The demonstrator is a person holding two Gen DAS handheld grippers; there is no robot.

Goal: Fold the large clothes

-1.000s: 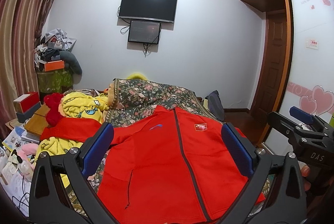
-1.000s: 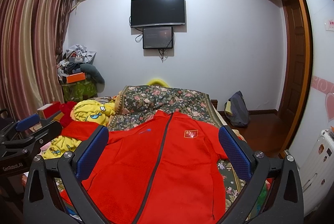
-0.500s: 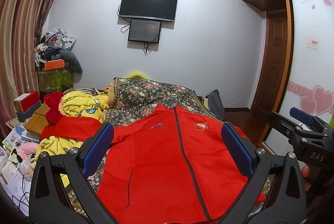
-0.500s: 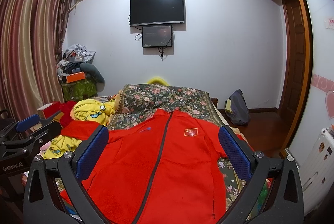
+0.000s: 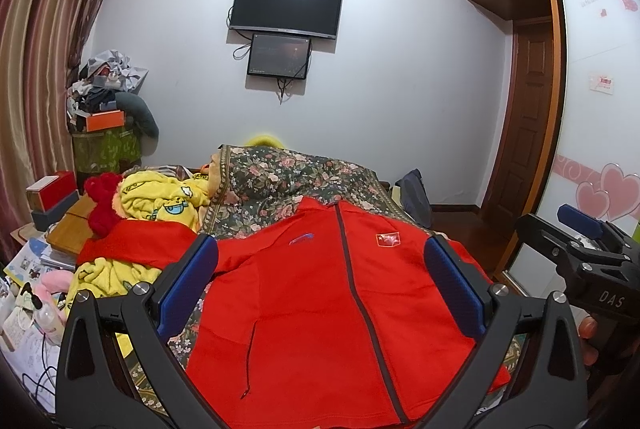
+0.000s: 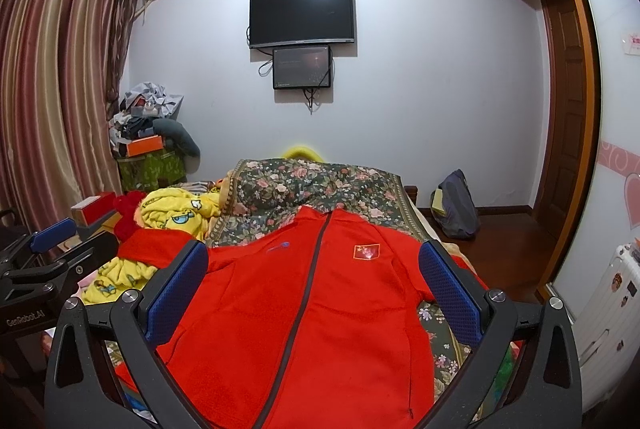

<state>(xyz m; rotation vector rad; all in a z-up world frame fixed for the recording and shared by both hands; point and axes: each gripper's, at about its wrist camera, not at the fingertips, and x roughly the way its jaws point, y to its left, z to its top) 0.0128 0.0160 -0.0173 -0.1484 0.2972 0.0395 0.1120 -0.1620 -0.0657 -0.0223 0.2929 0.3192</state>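
- The jacket (image 5: 320, 301) lies front up and zipped on the floral bedspread (image 5: 280, 177), collar toward the far wall, hem toward the cameras; it looks unfolded, so the task seems to be at its very start.
- The left gripper (image 5: 320, 293) hovers above the jacket with its jaws wide apart and nothing between them; its blue pads (image 5: 188, 285) frame the chest.
- The right gripper (image 6: 316, 293) likewise hangs over the jacket, jaws spread wide and empty.
- One sleeve (image 5: 140, 243) stretches out to the left over the yellow blanket (image 5: 160, 197); the other side drapes toward the bed's right edge, and its sleeve is hard to make out.
- Judgement: the next move calls for lowering each gripper to an edge of the cloth, likely a sleeve or shoulder, and pinching the fabric alone without catching the bedspread beneath.
- The stretched sleeve lies on the blanket, so a pinch there could snag both layers.
- Containers: a green bin (image 6: 152, 169) in the far corner carries a heap of clothes and an orange box (image 6: 145, 145) on top; what is inside cannot be seen.
- A dark bag (image 6: 458, 205) stands on the floor by the wall, its contents hidden.
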